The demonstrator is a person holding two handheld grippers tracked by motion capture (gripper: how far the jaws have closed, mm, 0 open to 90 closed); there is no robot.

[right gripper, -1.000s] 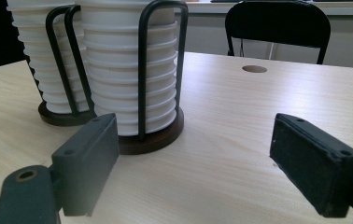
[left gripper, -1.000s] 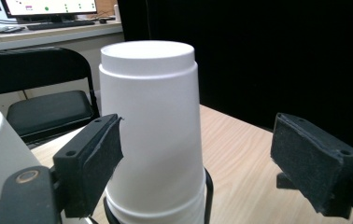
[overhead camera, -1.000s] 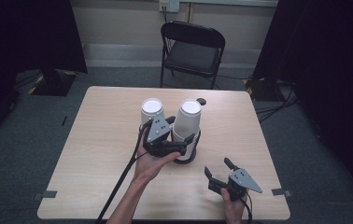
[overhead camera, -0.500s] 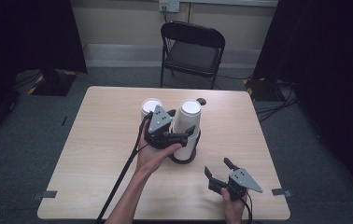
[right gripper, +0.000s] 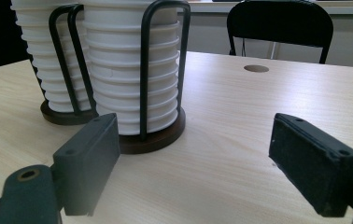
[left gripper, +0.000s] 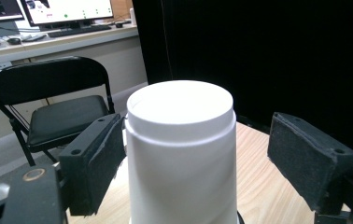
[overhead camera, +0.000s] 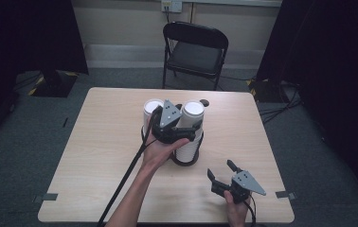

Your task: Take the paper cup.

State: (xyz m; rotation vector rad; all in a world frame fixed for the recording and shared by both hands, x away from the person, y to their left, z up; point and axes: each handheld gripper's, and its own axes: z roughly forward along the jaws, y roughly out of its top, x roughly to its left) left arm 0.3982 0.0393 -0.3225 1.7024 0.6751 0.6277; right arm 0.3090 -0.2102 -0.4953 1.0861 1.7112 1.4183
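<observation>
- Your left tongs [overhead camera: 186,126] have just been closing around the top white paper cup [left gripper: 181,140] of the right-hand stack. In the left gripper view the cup stands between the two black pads: the left pad [left gripper: 97,163] looks to be touching its wall, while the right pad [left gripper: 307,161] is clearly apart from it. So the jaws are narrowing but have no grip yet.
- Compared with a second ago, your left hand [overhead camera: 160,151] has gone from the near side of the stack, low by the holder's base, up and farther in, level with the stack's top.
- That cup sits upside down on the tall stack of white cups in the dark wire holder with a round brown base [right gripper: 153,135], about mid-worktop. A second, similar stack [overhead camera: 152,109] stands just to its left and slightly farther.
- Judged from this, you are at the grasp: finish the squeeze on both sides before lifting, or the cup may slip or bring a nested one with it.
- Your right tongs [overhead camera: 224,172] rest open and empty at the near right of the pale wooden worktop [overhead camera: 96,156], jaws pointing towards the holders, in the same spot as before.
</observation>
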